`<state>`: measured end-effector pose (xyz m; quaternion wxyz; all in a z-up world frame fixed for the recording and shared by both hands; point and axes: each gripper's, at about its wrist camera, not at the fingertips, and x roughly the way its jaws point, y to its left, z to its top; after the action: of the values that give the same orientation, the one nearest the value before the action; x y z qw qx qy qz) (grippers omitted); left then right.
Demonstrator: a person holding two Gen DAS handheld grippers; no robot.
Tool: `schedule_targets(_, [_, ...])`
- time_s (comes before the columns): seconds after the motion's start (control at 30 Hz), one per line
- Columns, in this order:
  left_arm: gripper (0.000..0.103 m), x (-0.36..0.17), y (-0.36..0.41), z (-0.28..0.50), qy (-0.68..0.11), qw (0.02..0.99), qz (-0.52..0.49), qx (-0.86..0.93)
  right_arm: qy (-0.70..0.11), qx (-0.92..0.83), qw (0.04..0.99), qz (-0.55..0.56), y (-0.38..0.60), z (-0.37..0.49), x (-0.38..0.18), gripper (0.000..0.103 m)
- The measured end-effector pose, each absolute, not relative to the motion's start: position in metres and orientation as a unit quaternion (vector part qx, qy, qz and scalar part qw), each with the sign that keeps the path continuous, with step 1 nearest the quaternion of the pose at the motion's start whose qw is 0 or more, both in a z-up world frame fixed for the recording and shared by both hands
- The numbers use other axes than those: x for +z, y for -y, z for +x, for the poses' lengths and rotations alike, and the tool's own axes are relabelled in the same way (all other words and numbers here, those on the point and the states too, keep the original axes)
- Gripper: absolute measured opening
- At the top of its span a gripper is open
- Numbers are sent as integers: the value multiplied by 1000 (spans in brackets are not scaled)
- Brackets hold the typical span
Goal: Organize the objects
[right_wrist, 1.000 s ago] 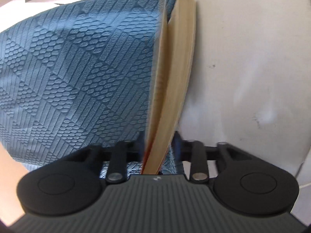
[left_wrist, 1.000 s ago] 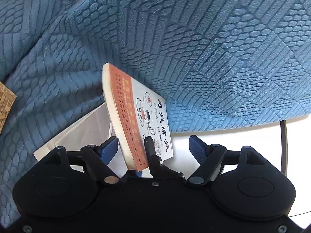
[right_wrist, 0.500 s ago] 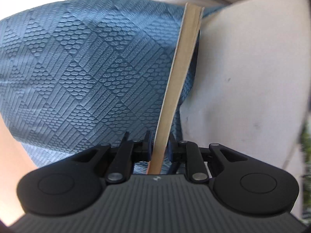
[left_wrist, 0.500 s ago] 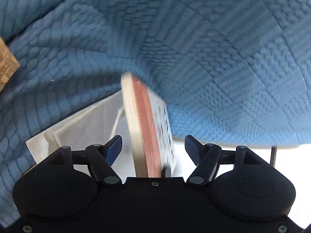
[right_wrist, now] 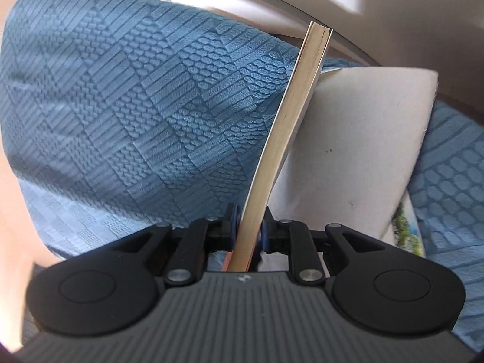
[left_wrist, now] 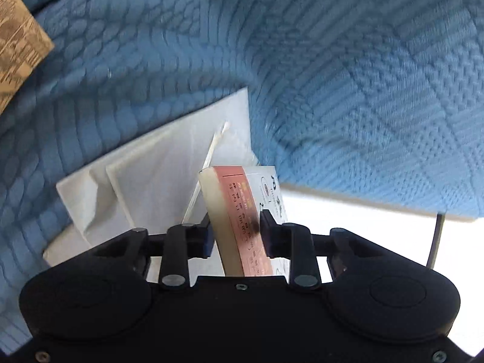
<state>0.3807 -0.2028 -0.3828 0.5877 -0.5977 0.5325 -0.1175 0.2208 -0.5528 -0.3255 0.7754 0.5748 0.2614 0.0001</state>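
**Operator:** Book (left_wrist: 239,211) status: where is it sitting, and what is holding it?

**Technician:** Both units are holding it. The left gripper (left_wrist: 234,236) is closing its fingers (left_wrist: 266,227) across the spine end, one pad on each cover. The right gripper (right_wrist: 246,230) is clamping the page block at the opposite side, fingers shut against both covers. The book is hanging edge-on above the white paper sheet (left_wrist: 157,166), which is lying on the blue quilted bedspread (left_wrist: 332,60).

**Operator:** How is it going to handle?

**Technician:** Judging by appearance, it is a thin paperback: light, with soft covers and a block that is bowing slightly in the right wrist view. It is flexing rather than staying rigid, so a grip near the spine is giving the most control. The covers look smooth, so a light pinch may be letting it slip; a firm, flat squeeze is advisable. Fragility is low, though corners and page edges are at risk of creasing.

**Operator:** Any readable markings?

**Technician:** The spine is showing an orange-red band carrying small dark characters, and the white cover beside it is carrying larger black characters and small drawings. They appear to be Chinese, but motion blur is preventing a reliable reading. No brand is legible.

**Operator:** Anything else near the sheet?

**Technician:** A tan patterned item (left_wrist: 18,36) is lying well apart from the sheet on the bedspread. A printed picture edge (right_wrist: 407,230) is showing just beside the sheet in the right wrist view.
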Motion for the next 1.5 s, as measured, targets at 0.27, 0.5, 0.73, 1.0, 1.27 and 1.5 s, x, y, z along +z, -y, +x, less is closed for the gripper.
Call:
schedule_targets(0.27, [19,-353,204,342,-525,606,-579,-146,-262,6,777,573,551,184,-307,20])
schedule_targets(0.5, [19,-307,174,281,-510,631,-563,-156,-266,30,767,583,524,145,-277,21])
schedule_targets(0.73, [19,-265,147,246,-516,635,-543,-189,-267,48,766,583,498,109,-240,21])
schedule_targets(1.0, [19,-203,93,240,-494,640,-531,-253,-250,77,781,567,460,100,-185,21])
schedule_targets(1.27, [20,-152,20,233,-459,670,-519,-267,-254,132,794,537,407,130,-136,22])
schedule_targets(1.5, [20,-139,-47,206,-424,695,-527,-244,-283,189,776,530,357,161,-127,23])
